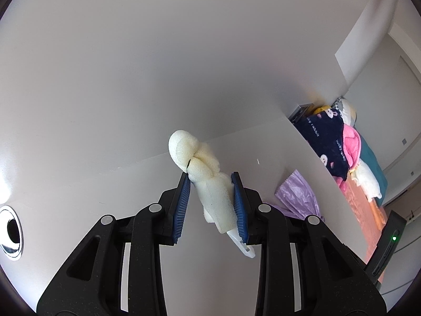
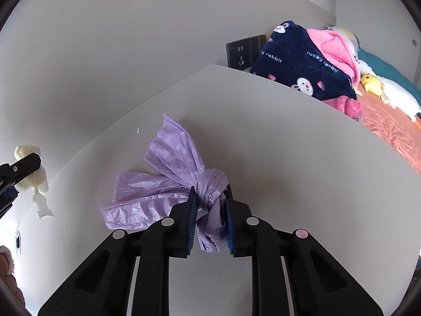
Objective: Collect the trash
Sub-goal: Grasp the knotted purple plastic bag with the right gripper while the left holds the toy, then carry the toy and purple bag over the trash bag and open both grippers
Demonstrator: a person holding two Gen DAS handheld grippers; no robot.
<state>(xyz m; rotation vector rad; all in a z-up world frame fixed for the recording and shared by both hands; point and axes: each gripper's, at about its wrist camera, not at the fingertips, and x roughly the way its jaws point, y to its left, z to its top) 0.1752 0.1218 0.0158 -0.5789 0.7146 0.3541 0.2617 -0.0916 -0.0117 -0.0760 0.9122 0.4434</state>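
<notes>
Above the white worktop [image 2: 289, 158], the left gripper [image 1: 211, 202] pinches a foam scrap [image 1: 202, 173] aloft while the right gripper's [image 2: 210, 218] fingers clamp the purple bag's [image 2: 163, 179] knot, presumably readying it to receive the trash.

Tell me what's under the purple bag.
The purple bag lies on the white table, knot between the right gripper pads. Whatever lies beneath its folds is hidden.
</notes>
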